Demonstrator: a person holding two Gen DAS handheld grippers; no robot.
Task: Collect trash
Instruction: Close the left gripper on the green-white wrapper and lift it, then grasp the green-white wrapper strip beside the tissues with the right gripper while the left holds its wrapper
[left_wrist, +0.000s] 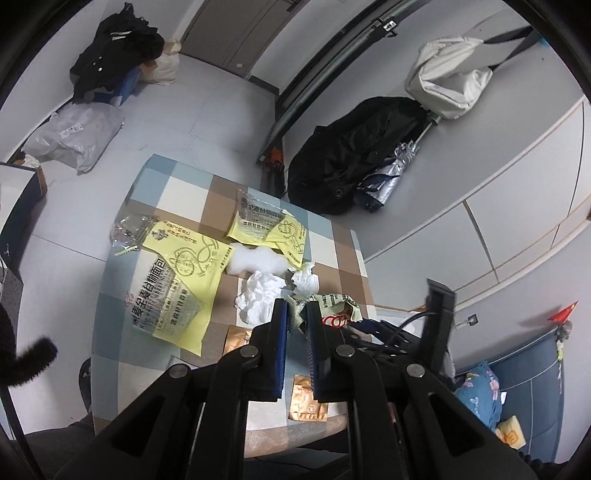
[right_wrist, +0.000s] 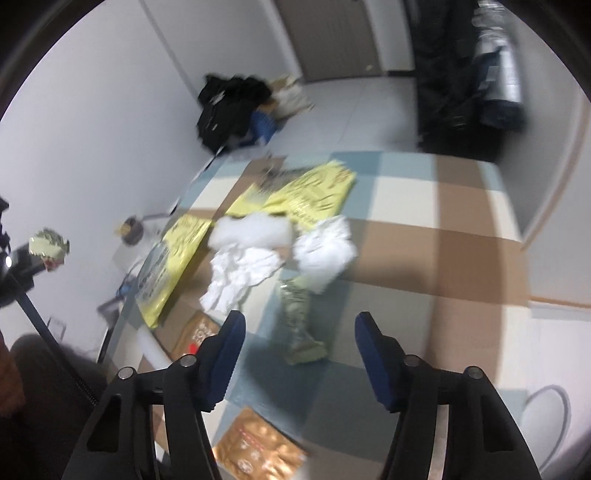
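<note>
1. The table (left_wrist: 332, 236), covered in a checked blue, brown and cream cloth, carries all the litter near its middle and near edge, so every piece looks reachable from where the person sits.
2. The big yellow bread bag (left_wrist: 177, 284) lies flat toward the left side of the table; a second, crumpled yellow bag (left_wrist: 269, 225) sits beyond it. Being light and flat, they will probably slide unless pinched at an edge.
3. A puff of white stuffing (left_wrist: 255, 260) and the crumpled tissues (left_wrist: 262, 293) are bunched together between the bags, touching or nearly so.
4. Bronze foil sachets (left_wrist: 308, 400) lie flat at the near edge, partly under the grippers in both views.
5. The left gripper (left_wrist: 296, 317) points across the table, fingers narrowed onto a pale green wrapper (left_wrist: 334, 301) that bunches up between them. The right wrist view shows that wrapper lifted off to the side, well clear of the table, so it appears to be on its way to wherever the trash goes.
6. The right gripper (right_wrist: 299, 328) hovers low over the table with its fingers spread wide and nothing in them. It is aimed at a second greenish wrapper (right_wrist: 301, 325) lying flat just ahead of the tissues, likely the next pick. This view is blurred, so contact cannot be judged.
</note>
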